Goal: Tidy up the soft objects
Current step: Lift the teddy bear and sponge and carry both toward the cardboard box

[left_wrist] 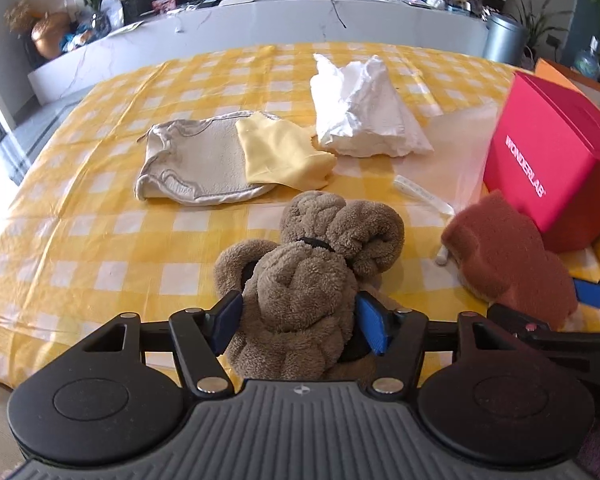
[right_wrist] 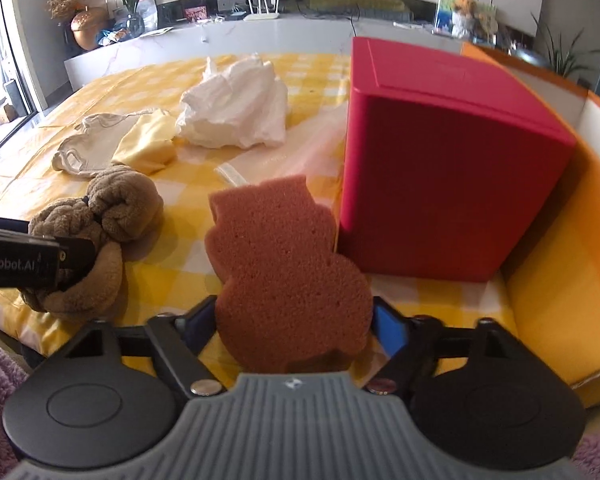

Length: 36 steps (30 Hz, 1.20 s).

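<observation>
A brown terry-towel toy rolled into knots stands on the yellow checked cloth, and my left gripper is shut on its lower part, a blue pad pressing each side. A rust-brown, bear-shaped sponge stands upright between the blue pads of my right gripper, which is shut on its base. In the left wrist view the sponge is to the right of the toy, beside a blue fingertip of the right gripper. In the right wrist view the toy lies left, partly behind the left gripper's black body.
A red WONDERLAB box stands just behind and right of the sponge, inside an orange tray wall. Farther back lie a crumpled white cloth, a yellow cloth over a beige pouch, and a clear plastic bag.
</observation>
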Available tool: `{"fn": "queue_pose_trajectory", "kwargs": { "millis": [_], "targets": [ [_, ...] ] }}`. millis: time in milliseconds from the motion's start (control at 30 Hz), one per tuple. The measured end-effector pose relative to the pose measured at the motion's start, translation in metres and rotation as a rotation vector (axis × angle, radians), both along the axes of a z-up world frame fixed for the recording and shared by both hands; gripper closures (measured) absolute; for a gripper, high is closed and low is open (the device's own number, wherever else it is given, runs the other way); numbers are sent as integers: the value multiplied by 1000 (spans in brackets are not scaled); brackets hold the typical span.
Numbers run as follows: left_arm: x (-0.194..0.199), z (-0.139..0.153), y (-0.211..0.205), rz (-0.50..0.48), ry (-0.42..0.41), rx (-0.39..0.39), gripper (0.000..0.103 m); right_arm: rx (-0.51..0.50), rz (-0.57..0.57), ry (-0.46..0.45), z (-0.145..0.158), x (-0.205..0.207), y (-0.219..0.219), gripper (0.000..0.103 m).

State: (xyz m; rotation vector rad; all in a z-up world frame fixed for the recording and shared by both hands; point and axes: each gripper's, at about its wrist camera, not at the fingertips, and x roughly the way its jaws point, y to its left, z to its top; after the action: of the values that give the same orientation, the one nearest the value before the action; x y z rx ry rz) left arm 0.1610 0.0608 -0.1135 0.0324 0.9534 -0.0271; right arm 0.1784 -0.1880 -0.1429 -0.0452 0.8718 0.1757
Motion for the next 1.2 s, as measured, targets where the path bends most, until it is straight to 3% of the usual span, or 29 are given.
{"fn": "queue_pose_trajectory", "kwargs": {
  "millis": [233, 467, 767, 867, 1000, 1200],
  "targets": [
    [-2, 0, 2, 15, -5, -14, 50, -69, 41, -84, 8, -12, 11, 31],
    [-8, 6, 9, 48, -47, -53, 64, -162, 174, -207, 17, -34, 33, 31],
    [-29, 28, 12, 65, -129, -109, 67, -72, 134, -180, 23, -35, 21, 30],
    [-40, 37, 11, 65, -124, -153, 67, -32, 130, -184, 27, -40, 18, 30],
    [-57, 54, 6, 57, -137, -185, 67, 22, 122, -220, 44, -53, 8, 30],
    [-80, 96, -12, 16, -236, -179, 67, 82, 67, -272, 74, -74, -17, 30]
  ]
}}
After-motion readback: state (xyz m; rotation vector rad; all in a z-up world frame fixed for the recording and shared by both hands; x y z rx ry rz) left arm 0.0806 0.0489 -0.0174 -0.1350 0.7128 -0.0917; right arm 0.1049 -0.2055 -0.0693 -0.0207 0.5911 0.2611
